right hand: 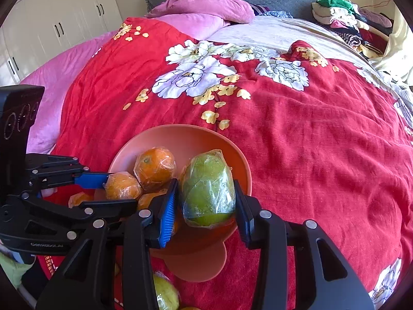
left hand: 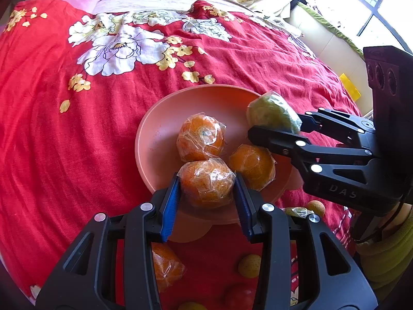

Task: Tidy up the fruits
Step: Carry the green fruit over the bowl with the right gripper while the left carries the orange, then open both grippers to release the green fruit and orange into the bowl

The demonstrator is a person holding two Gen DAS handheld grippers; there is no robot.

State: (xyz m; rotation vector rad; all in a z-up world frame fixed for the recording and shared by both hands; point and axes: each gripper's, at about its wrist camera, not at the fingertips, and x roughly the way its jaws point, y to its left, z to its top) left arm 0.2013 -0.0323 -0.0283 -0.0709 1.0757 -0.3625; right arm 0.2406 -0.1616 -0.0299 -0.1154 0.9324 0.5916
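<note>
**Both grippers carry wrapped fruit at the bowl**

The left gripper [left hand: 206,193] clamps a wrapped orange [left hand: 206,183] over the bowl's [left hand: 155,129] six o'clock rim. At three o'clock, the right gripper [right hand: 206,201] grips a wrapped green fruit [right hand: 207,186] above it. Two oranges [left hand: 200,137] lie inside.

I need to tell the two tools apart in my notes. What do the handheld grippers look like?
Both are black plastic with silver rivets and ribbed blue finger pads. The right gripper has "DAS" embossed on its body and a thin dark cable; a yellow-green sleeve shows behind it. The left gripper bears small white lettering.
</note>
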